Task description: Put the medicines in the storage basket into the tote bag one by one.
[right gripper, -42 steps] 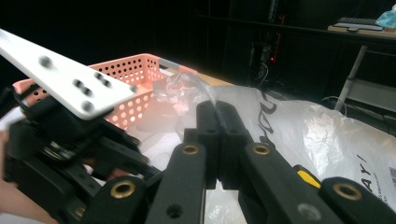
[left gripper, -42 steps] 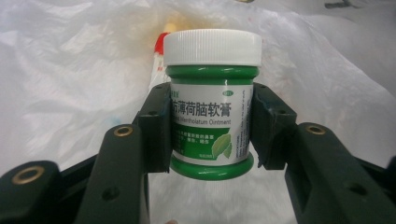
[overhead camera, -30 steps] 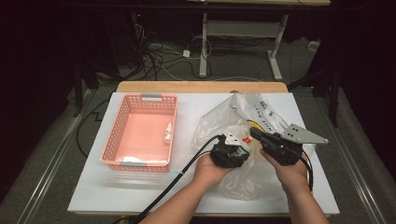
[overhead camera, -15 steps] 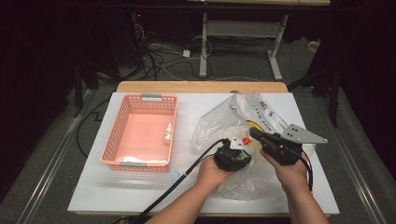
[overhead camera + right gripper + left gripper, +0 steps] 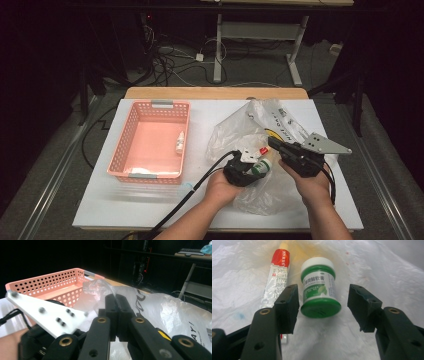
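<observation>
Sideways lies the green jar [image 5: 319, 287], lid toward the left tongs [image 5: 323, 307].

tube [image 5: 277, 277]: lower end hidden behind a left gripper jaw; print too small to read
jar [image 5: 319, 287]: label print too small to read
bag [image 5: 175, 307]: print cut by right edge
basket item [image 5: 180, 142]: too small to identify

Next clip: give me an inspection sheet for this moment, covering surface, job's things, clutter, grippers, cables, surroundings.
Surface: white table.
Job's things: green jar and red-capped tube lying inside clear plastic bag.
Clutter: pink basket with small bottle.
Grippers: left gripper open, jaws either side of the jar; right gripper shut on the bag's edge.
Cables: black cable trails from left gripper.
Surroundings: dark room, floor wires, desk legs.
</observation>
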The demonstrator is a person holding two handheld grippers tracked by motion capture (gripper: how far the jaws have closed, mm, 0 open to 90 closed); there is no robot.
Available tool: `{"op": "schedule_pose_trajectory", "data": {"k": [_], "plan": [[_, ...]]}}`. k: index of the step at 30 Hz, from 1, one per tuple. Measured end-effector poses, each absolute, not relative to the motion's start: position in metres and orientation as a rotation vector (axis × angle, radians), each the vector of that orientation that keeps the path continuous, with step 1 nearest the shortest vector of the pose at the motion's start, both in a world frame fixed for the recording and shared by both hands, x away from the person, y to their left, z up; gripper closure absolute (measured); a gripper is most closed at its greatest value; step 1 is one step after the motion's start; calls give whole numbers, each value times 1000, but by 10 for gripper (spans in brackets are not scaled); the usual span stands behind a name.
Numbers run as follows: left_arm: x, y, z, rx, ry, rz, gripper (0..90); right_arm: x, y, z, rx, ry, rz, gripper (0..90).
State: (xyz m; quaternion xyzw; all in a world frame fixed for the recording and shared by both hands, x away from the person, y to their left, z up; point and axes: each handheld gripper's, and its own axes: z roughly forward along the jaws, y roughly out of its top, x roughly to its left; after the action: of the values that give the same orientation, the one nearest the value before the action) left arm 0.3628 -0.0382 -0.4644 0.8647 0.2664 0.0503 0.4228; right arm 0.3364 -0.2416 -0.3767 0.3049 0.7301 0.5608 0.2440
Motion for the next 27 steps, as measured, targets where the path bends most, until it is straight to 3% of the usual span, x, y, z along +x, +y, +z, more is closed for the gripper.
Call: {"op": "schedule_pose_trajectory", "data": {"k": [6,9,12,14,21,27], "plan": [[351,-18,-456,2136,647,115,378,336,-242,-376,827,1989,1532,900],[344,-8,-452,2142,653,117,296,337,-243,-376,830,1985,1532,900],[337,1,-449,2146,653,116,285,337,-242,-376,830,1984,1531,900],[333,8,-447,2157,653,117,215,336,-242,-375,830,1988,1528,900],[319,33,-440,2152,672,142,142,336,-241,-375,828,1989,1530,900],[313,52,-434,2144,707,177,0,336,-241,-375,839,1984,1531,900]]}}
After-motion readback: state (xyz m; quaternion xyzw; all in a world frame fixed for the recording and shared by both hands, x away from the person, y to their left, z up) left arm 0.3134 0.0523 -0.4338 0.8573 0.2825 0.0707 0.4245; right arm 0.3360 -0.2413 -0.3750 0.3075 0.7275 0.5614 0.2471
